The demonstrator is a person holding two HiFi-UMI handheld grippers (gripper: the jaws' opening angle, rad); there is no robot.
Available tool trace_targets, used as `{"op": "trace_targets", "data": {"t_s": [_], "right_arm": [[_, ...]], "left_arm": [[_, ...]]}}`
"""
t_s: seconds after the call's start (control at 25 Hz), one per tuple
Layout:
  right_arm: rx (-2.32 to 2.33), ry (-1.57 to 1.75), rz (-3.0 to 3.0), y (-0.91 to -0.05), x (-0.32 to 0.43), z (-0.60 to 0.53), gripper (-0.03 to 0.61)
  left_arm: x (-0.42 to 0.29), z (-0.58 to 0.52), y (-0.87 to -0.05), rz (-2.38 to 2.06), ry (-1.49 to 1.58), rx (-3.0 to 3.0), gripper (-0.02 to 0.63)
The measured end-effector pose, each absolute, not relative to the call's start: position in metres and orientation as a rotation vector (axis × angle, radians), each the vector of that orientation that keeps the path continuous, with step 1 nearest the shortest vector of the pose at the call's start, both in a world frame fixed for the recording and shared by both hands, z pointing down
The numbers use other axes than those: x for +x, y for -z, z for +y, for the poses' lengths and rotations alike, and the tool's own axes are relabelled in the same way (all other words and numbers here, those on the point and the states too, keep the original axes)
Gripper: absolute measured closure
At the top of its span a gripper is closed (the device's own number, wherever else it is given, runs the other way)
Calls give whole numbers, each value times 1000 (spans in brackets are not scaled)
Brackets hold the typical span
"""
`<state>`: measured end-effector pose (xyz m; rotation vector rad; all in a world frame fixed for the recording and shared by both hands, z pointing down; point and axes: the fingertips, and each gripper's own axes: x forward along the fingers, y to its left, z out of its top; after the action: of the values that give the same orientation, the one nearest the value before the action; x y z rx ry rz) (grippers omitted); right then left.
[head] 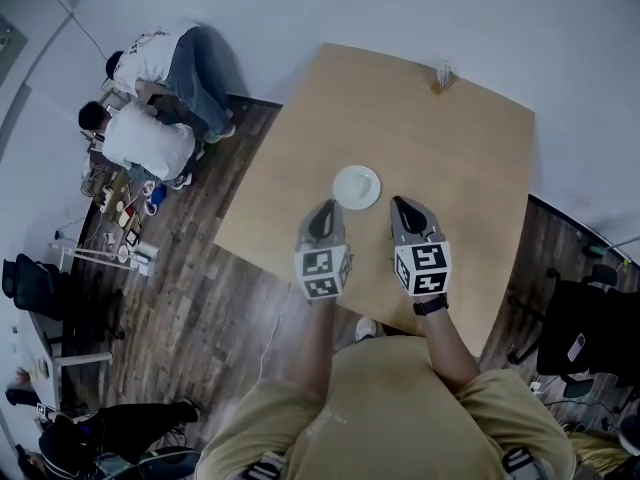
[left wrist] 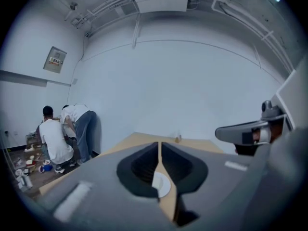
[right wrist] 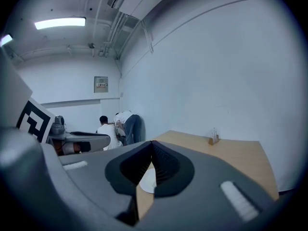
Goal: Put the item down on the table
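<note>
A small white plate [head: 357, 186] lies flat on the wooden table [head: 470, 168], near its middle. My left gripper [head: 327, 208] hovers just short of the plate on its near left side, jaws shut with nothing between them. My right gripper [head: 401, 204] hovers at the plate's near right side, also shut and empty. In the left gripper view the plate [left wrist: 162, 185] shows through the slit below the closed tips [left wrist: 159, 144], and the right gripper [left wrist: 250, 131] is at the right. In the right gripper view the plate [right wrist: 148, 180] peeks under the closed tips [right wrist: 152, 142].
A small holder [head: 443, 76] stands at the table's far edge. Two people [head: 150, 118] bend over clutter on the floor at the far left. Dark chairs [head: 580, 328] stand to the right of the table. Its near edge lies under my grippers.
</note>
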<state>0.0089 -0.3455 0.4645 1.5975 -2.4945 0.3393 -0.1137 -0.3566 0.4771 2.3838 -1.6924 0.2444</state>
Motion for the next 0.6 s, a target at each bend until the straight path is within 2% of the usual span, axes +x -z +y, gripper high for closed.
{"op": "trace_targets", "data": {"t_s": [0.12,0.6], "right_arm": [[1623,-295,-2498,-452,5,-339,572],[1729,-149,-2465,-419,4,-309,572]], "left_arm": [[-113,-350,-455,-1650,-167,2438,611],[-111,-319,-401,-1600,-69,2629,611]]}}
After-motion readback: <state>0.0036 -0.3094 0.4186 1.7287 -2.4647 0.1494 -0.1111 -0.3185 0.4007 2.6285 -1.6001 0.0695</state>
